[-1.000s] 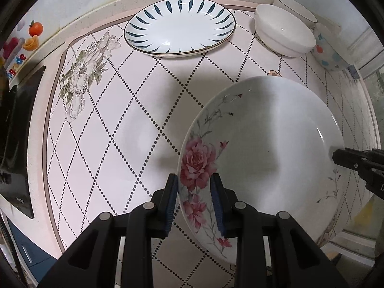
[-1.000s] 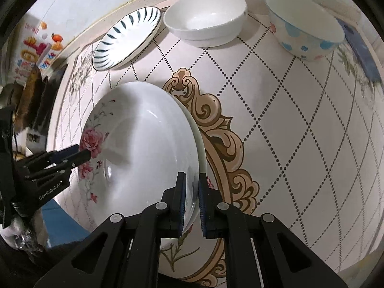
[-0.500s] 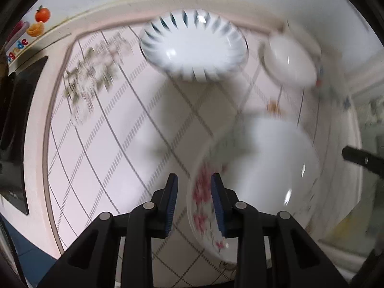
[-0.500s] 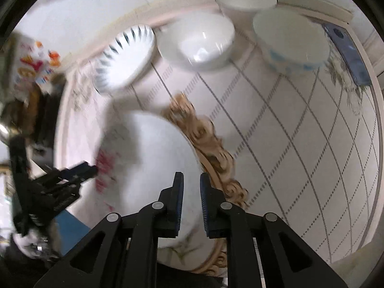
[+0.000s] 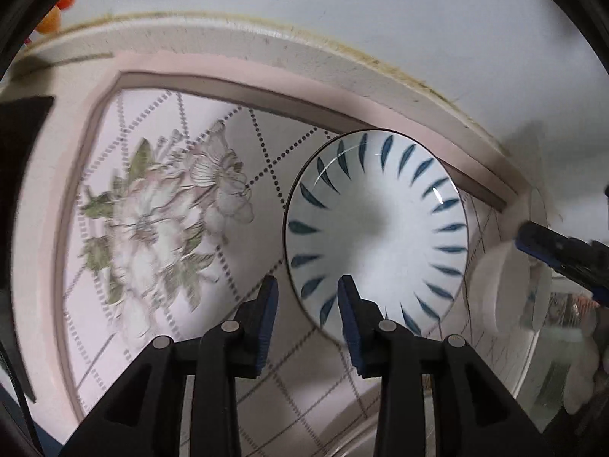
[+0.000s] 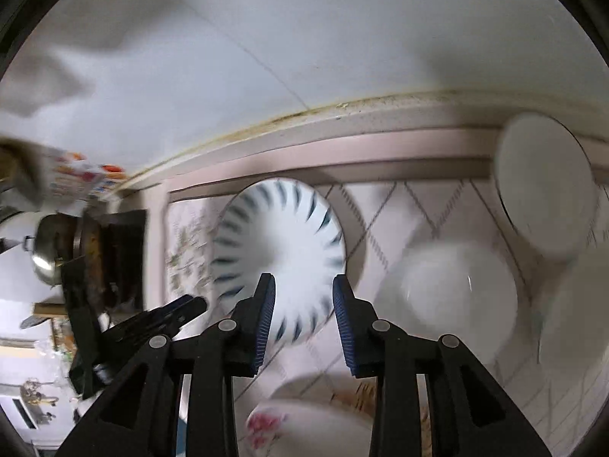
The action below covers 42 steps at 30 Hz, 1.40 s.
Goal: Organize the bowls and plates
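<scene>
A white plate with blue leaf marks (image 5: 377,228) lies on the pink patterned counter near the back wall. My left gripper (image 5: 307,297) is open, its jaws on either side of the plate's near-left rim. My right gripper (image 6: 303,297) is open and empty in front of the same plate (image 6: 279,251). The rose-patterned white plate (image 6: 304,422) lies on the counter below the right gripper. A white bowl (image 6: 449,297) and a second white bowl (image 6: 544,190) stand to the right. The right gripper's tip shows at the right of the left wrist view (image 5: 559,251).
The counter's back edge and white wall (image 5: 342,19) are close behind the plate. A dark stove with a steel pot (image 6: 53,255) is at the left. A pale bowl (image 6: 574,312), blurred, stands at the far right.
Both grippers let go of the rose-patterned plate, which now lies on the counter. Both opened and moved forward to the blue-leaf plate.
</scene>
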Available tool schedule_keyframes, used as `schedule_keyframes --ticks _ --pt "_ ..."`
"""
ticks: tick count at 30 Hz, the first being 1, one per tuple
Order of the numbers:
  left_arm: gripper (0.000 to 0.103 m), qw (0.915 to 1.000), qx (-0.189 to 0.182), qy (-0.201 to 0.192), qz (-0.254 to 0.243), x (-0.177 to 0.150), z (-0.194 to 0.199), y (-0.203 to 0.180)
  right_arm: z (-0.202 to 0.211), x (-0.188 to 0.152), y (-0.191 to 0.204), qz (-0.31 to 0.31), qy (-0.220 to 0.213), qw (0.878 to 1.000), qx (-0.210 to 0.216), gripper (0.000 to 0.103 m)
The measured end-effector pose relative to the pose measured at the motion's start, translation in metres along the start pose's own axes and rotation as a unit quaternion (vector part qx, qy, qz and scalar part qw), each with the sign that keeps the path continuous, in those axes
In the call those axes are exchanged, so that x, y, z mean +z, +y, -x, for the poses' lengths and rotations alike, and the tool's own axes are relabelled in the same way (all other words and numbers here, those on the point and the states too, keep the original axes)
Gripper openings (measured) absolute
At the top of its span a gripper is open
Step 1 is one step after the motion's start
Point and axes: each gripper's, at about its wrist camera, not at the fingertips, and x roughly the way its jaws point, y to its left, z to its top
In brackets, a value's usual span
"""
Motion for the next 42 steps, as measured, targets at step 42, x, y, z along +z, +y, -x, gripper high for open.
schedule_keyframes --ticks 42 --pt "0.022 0.9961 0.027 -0.032 -0.077 -0.047 0.043 -0.052 -0.026 -0.008 0.009 0.079 0.07 0.992 -0.063 0.011"
